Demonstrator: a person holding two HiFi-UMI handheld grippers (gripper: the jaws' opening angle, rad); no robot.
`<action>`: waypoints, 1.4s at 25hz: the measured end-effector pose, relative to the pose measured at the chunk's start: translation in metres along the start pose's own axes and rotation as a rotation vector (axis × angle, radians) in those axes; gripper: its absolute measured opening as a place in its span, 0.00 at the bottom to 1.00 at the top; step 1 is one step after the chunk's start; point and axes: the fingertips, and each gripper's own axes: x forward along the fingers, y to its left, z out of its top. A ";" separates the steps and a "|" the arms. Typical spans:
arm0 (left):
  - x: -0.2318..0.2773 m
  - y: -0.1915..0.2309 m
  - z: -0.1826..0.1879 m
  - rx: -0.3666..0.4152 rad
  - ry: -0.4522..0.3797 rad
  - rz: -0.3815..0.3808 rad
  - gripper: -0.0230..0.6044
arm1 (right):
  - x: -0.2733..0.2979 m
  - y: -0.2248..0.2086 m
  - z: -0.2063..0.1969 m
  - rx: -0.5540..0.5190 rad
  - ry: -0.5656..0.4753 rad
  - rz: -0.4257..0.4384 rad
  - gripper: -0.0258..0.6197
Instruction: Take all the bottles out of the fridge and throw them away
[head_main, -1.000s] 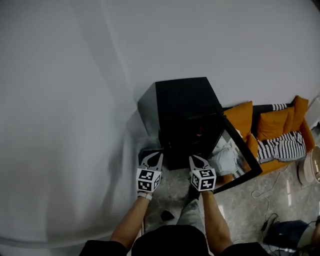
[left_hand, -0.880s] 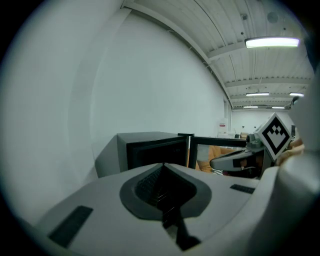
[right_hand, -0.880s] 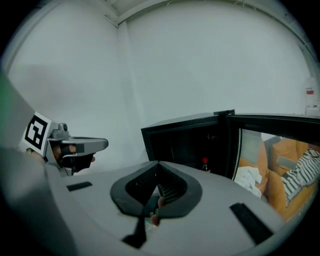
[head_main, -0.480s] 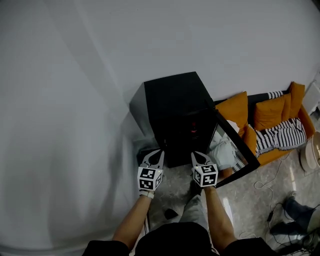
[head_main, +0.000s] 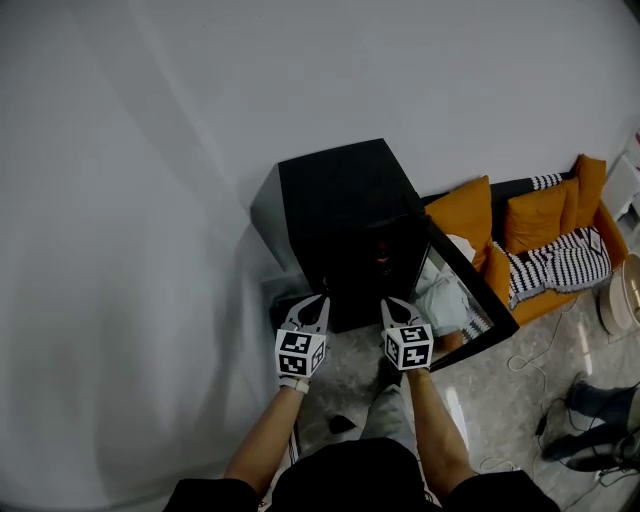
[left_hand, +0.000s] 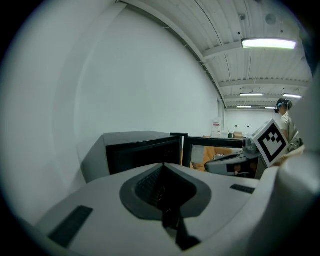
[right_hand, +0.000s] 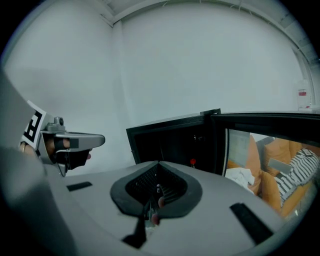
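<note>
The black fridge (head_main: 340, 190) is seen standing against the white wall (head_main: 150, 200), with its opening turned toward the near side and its glass door (head_main: 455, 300) swung out to the right. In the dark interior a bottle (right_hand: 193, 162) is shown only by its red cap; its body and long axis cannot be made out. The left gripper (head_main: 317, 302) and the right gripper (head_main: 391, 304) are held side by side just before the opening and pointed at it. Their jaws are pressed together with nothing between them.
</note>
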 end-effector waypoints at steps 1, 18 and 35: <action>0.004 -0.001 0.000 -0.001 0.000 -0.005 0.05 | 0.002 -0.002 0.000 -0.002 -0.012 -0.002 0.04; 0.135 0.005 -0.050 0.031 -0.026 -0.089 0.05 | 0.158 -0.105 -0.053 0.004 -0.049 -0.104 0.44; 0.233 0.039 -0.149 0.019 -0.062 -0.073 0.05 | 0.305 -0.181 -0.114 -0.033 -0.073 -0.230 0.55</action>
